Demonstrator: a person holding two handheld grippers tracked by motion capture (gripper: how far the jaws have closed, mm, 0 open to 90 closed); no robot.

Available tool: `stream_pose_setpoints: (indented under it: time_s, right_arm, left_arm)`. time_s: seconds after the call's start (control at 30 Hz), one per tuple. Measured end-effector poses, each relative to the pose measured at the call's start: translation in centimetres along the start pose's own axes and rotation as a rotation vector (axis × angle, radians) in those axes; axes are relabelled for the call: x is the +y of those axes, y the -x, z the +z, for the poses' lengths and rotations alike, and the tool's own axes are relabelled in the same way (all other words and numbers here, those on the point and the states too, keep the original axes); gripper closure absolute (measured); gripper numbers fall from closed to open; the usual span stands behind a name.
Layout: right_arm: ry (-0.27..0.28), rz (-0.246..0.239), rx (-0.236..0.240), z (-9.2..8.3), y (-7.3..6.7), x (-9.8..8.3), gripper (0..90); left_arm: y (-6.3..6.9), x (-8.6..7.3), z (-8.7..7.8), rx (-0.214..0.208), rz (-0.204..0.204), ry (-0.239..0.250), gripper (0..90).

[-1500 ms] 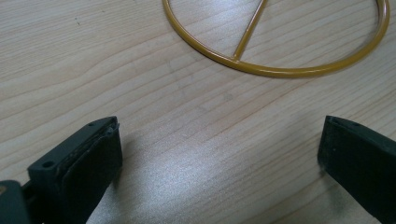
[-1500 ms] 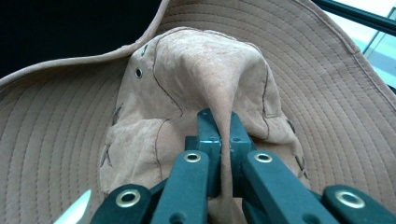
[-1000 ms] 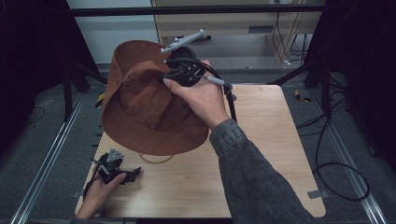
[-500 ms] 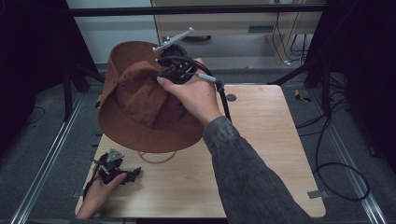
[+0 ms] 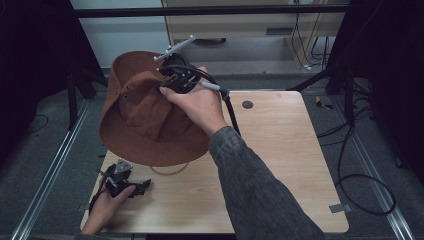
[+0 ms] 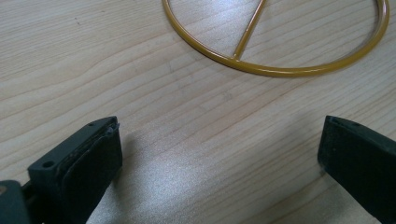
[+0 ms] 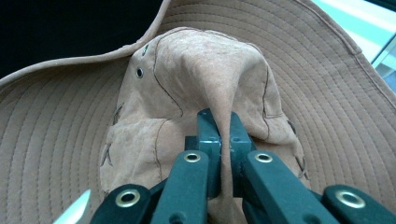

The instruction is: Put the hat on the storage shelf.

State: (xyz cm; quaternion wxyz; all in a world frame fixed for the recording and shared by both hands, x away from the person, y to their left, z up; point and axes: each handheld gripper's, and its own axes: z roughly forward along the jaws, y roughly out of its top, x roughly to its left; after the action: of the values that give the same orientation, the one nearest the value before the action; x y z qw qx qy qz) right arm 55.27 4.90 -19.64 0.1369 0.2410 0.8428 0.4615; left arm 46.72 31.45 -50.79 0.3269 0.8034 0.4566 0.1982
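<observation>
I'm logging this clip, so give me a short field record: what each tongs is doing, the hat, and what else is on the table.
right tongs: shut on a pinched fold of the hat's crown
hat: brown wide-brimmed suede hat, held up above the table
left tongs: open, holding nothing, low over the light wooden table
other item: yellow metal ring with a spoke, lying on the table

Surface: a light wooden table point(image 5: 280, 165) with a dark round grommet point(image 5: 247, 104).
Resting on it: a yellow wire ring point(image 6: 280, 70), the left gripper point(image 5: 142, 186).
</observation>
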Motion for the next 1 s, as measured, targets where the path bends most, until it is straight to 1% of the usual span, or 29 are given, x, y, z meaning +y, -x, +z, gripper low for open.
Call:
stream_pose_setpoints:
  time_s: [0.27, 0.37, 0.57, 0.77, 1.0]
  right_arm:
    - [-0.028, 0.0, 0.014, 1.9, -0.1, -0.3, 89.0]
    - [-0.034, 0.009, 0.017, 2.3, -0.1, -0.5, 88.9]
    - [-0.044, 0.009, 0.023, 3.0, 0.0, -0.7, 88.7]
    - [-0.051, 0.009, 0.03, 3.8, -0.3, -1.0, 88.4]
    - [-0.057, 0.004, 0.041, 4.4, -0.7, -1.2, 87.1]
  left_arm:
    - [0.0, 0.0, 0.0, 0.0, 0.002, 0.001, 0.0]
    - [0.0, 0.0, 0.0, 0.0, 0.003, 0.001, 0.0]
    - [0.0, 0.0, 0.0, -0.001, 0.0, 0.001, 0.0]
    - [0.0, 0.0, 0.0, -0.002, -0.003, 0.002, 0.0]
    - [0.0, 0.0, 0.0, -0.001, 0.0, 0.001, 0.0]
